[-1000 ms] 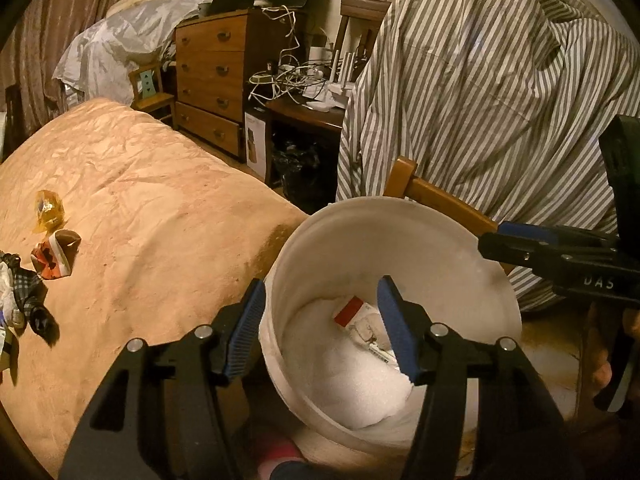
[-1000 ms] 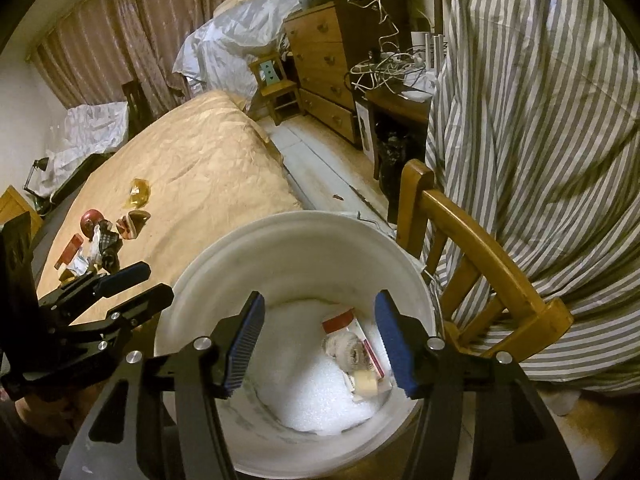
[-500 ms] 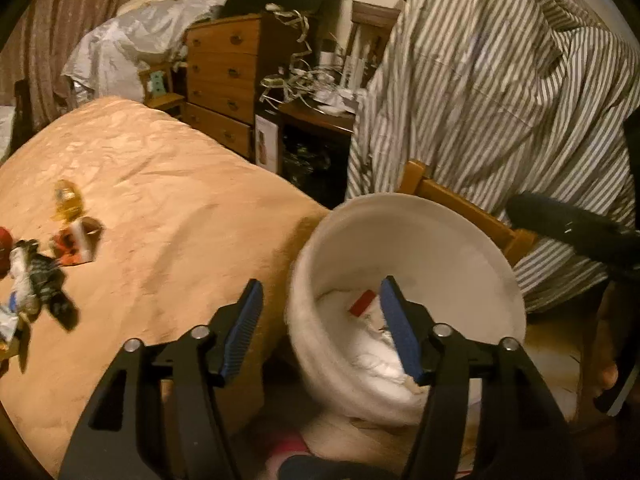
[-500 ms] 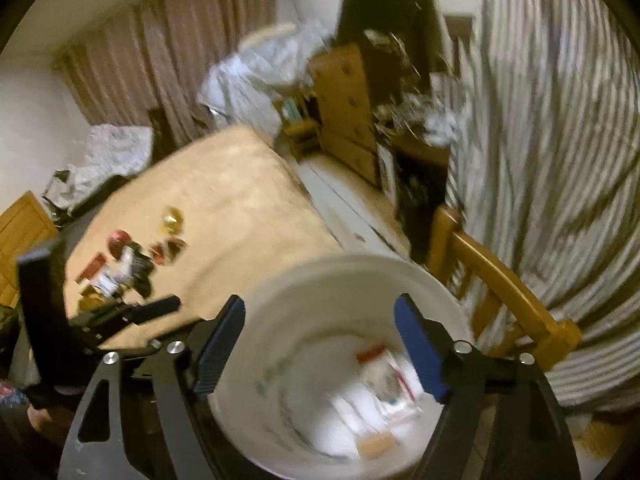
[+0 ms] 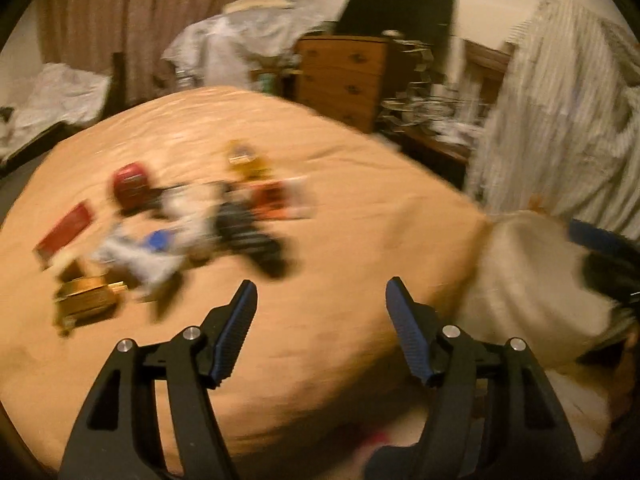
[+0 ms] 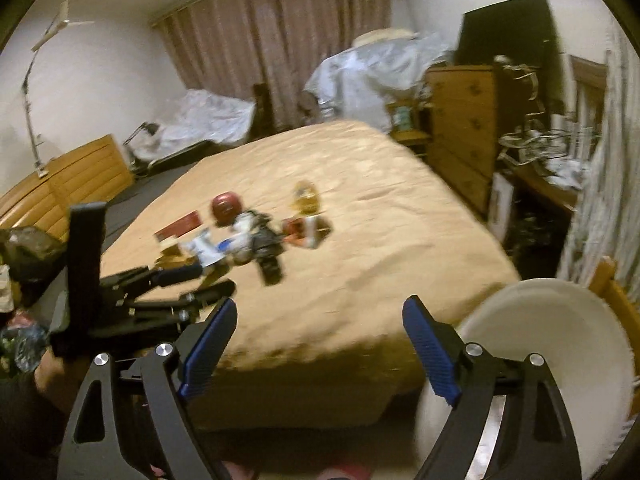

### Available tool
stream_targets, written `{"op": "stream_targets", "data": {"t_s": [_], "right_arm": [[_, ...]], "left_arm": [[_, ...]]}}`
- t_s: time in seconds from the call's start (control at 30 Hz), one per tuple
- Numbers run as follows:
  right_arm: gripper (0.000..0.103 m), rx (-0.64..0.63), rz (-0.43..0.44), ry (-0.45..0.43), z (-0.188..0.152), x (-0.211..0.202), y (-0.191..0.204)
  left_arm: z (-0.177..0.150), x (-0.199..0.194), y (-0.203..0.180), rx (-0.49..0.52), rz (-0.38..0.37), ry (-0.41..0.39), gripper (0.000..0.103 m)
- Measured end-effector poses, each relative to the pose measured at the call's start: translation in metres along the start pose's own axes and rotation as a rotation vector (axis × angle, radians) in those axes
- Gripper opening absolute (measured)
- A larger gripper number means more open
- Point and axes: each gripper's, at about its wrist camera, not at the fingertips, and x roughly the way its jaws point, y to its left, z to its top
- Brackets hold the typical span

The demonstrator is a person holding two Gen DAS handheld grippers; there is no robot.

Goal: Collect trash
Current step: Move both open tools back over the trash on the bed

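Note:
Blurred trash lies in a pile on the tan bed [image 5: 360, 220]: a red round lid [image 5: 130, 186], a black wrapper [image 5: 248, 236], a gold box [image 5: 86, 300], a red flat packet [image 5: 66, 232]. The white bucket [image 5: 532, 280] stands off the bed's right corner. My left gripper [image 5: 320, 284] hangs over the bed, short of the pile, its jaws opening with nothing between them. My right gripper [image 6: 320, 302] is near the bed's edge, beside the bucket [image 6: 520, 320], its jaws also opening and empty. The right wrist view shows the left gripper [image 6: 216, 278] close to the black wrapper [image 6: 266, 248].
A wooden dresser [image 6: 460, 120] and a desk with tangled cables [image 6: 540, 148] stand beyond the bed. Striped cloth [image 5: 560, 120] hangs at the right, over a wooden chair [image 6: 612, 284] behind the bucket. A person's hand [image 6: 52, 368] grips the left tool.
Both grippers swung left from above the bucket to face the bed. The trash pile moved to the middle of both views. The right jaws spread much wider, the left slightly.

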Motion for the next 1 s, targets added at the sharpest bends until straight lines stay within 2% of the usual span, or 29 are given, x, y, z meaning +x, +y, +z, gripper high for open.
{"op": "stream_targets", "data": {"t_s": [0.13,0.2,0.3,0.43,0.57,0.7,0.83,0.9,0.93,1.0], "right_arm": [[0.086,-0.018,0.037,0.036,-0.001,0.023,0.027],[0.086,-0.018,0.055,0.058,-0.003,0.036,0.036],[0.086,-0.007,0.076,0.089,-0.007,0.053,0.045],[0.086,0.006,0.100,0.122,-0.009,0.076,0.049],[0.087,0.000,0.109,0.148,-0.011,0.093,0.059],[0.087,-0.002,0.107,0.173,-0.015,0.105,0.062],[0.088,-0.001,0.096,0.188,-0.017,0.115,0.059],[0.088,0.003,0.090,0.194,-0.017,0.119,0.057],[0.089,0.005,0.088,0.197,-0.017,0.121,0.055],[0.089,0.005,0.087,0.204,-0.017,0.127,0.054]], "left_arm": [[-0.016,0.001,0.093,-0.094,0.147,0.021,0.064],[-0.026,-0.002,0.147,-0.198,0.215,0.031,0.064],[-0.040,-0.004,0.205,-0.313,0.278,0.040,0.064],[-0.048,0.005,0.243,-0.355,0.294,0.049,0.075],[-0.046,0.021,0.253,-0.342,0.232,0.059,0.081],[-0.043,0.037,0.251,-0.303,0.174,0.071,0.081],[-0.040,0.039,0.220,-0.178,0.010,0.103,0.081],[-0.042,0.032,0.196,-0.104,-0.179,0.152,0.081],[-0.043,0.028,0.188,-0.075,-0.222,0.157,0.081],[-0.043,0.013,0.170,0.012,-0.231,0.148,0.081]]}}
